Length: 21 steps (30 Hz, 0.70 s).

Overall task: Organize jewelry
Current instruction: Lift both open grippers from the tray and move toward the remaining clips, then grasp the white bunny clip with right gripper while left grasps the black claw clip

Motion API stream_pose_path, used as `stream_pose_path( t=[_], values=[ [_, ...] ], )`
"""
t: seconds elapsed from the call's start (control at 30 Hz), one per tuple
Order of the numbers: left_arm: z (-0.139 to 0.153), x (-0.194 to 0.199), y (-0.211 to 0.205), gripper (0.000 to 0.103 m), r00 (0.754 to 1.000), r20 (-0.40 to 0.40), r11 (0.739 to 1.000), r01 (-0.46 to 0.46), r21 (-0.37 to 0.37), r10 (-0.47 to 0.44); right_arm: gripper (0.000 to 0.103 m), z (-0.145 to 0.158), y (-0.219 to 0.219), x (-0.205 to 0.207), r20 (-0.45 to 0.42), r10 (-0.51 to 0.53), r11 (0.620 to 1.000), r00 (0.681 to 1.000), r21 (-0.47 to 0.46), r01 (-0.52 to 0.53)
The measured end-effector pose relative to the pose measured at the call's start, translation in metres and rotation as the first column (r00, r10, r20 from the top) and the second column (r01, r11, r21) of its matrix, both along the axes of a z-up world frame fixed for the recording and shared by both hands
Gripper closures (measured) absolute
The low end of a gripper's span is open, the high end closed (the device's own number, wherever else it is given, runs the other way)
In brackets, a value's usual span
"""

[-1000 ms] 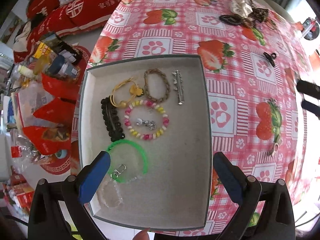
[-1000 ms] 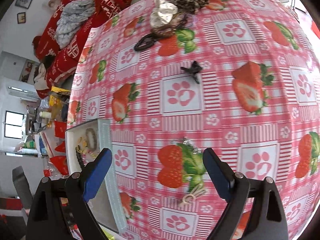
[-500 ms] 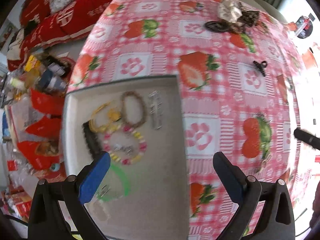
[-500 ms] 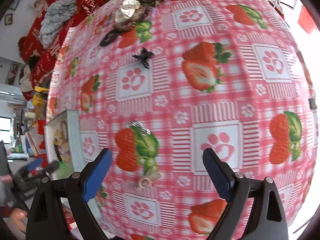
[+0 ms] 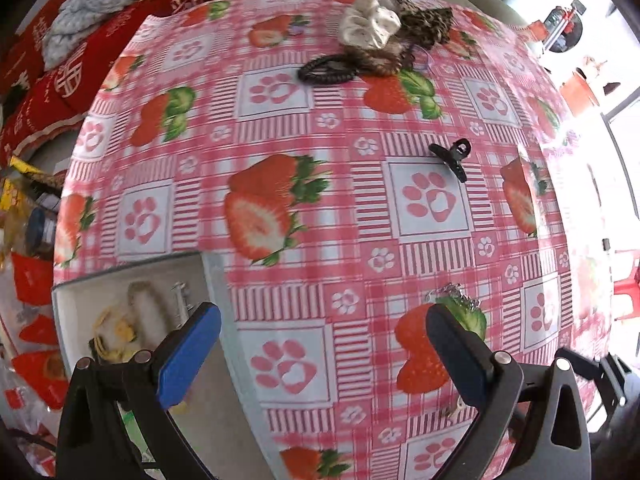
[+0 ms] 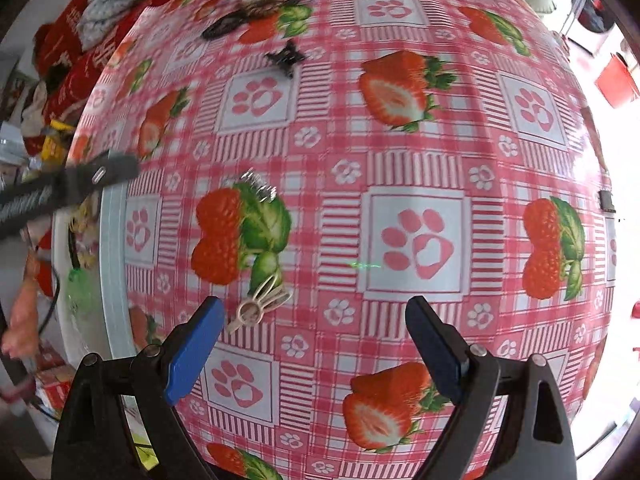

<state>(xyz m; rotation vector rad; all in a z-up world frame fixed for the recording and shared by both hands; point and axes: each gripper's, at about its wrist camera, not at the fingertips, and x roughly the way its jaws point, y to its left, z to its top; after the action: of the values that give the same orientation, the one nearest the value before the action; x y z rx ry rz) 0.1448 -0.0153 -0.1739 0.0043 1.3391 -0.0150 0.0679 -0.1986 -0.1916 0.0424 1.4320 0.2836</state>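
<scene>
A grey tray (image 5: 208, 276) holding several bracelets and clips sits at the lower left of the left wrist view, partly behind my open, empty left gripper (image 5: 320, 356). The tray (image 6: 114, 264) shows at the left of the right wrist view. A small silver piece (image 5: 454, 292) lies on a strawberry print just beyond the left gripper's right finger; it also shows in the right wrist view (image 6: 256, 184). A beige clip (image 6: 260, 302) lies just ahead of my open, empty right gripper (image 6: 316, 344), near its left finger. A black claw clip (image 5: 452, 156) lies farther out.
Scrunchies and hair ties (image 5: 372, 40) are piled at the table's far edge, with a black hair tie (image 5: 328, 70) in front. The pink strawberry tablecloth (image 5: 320, 208) covers the table. Red cushions (image 5: 60, 72) and clutter lie beyond the left edge. The left gripper's body (image 6: 64, 188) crosses the right view's left side.
My left gripper has swung right and forward off the tray, so the tray slid to the lower left. My right gripper has moved closer to the beige clip and the silver piece.
</scene>
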Motion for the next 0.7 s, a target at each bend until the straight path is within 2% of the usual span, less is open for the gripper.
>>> stream_pose_path(
  t=[0.2, 0.3, 0.43, 0.57, 0.7],
  values=[
    [-0.012, 0.003, 0.000, 0.000, 1.000, -0.019, 1.000, -0.011, 0.008, 0.011, 0.012, -0.014, 0.022, -0.012, 0.018, 0.015, 1.000, 1.000, -0.025, -0.015],
    [-0.016, 0.004, 0.000, 0.000, 1.000, -0.024, 1.000, -0.011, 0.011, 0.011, 0.020, -0.022, 0.031, -0.015, 0.020, -0.006, 0.999, 1.000, -0.048, 0.007],
    [-0.019, 0.005, 0.000, 0.000, 0.999, -0.030, 1.000, -0.011, 0.012, 0.012, 0.024, -0.032, 0.043, -0.018, 0.018, -0.034, 0.995, 0.999, -0.091, 0.036],
    [-0.017, 0.008, -0.003, 0.000, 1.000, -0.022, 1.000, -0.015, -0.003, 0.015, 0.036, -0.033, 0.056, -0.027, 0.075, -0.020, 0.979, 0.997, -0.203, 0.035],
    [-0.015, 0.016, -0.011, 0.000, 1.000, -0.010, 1.000, -0.009, -0.009, 0.009, 0.046, -0.032, 0.063, -0.034, 0.102, 0.010, 0.977, 0.995, -0.213, 0.012]
  ],
)
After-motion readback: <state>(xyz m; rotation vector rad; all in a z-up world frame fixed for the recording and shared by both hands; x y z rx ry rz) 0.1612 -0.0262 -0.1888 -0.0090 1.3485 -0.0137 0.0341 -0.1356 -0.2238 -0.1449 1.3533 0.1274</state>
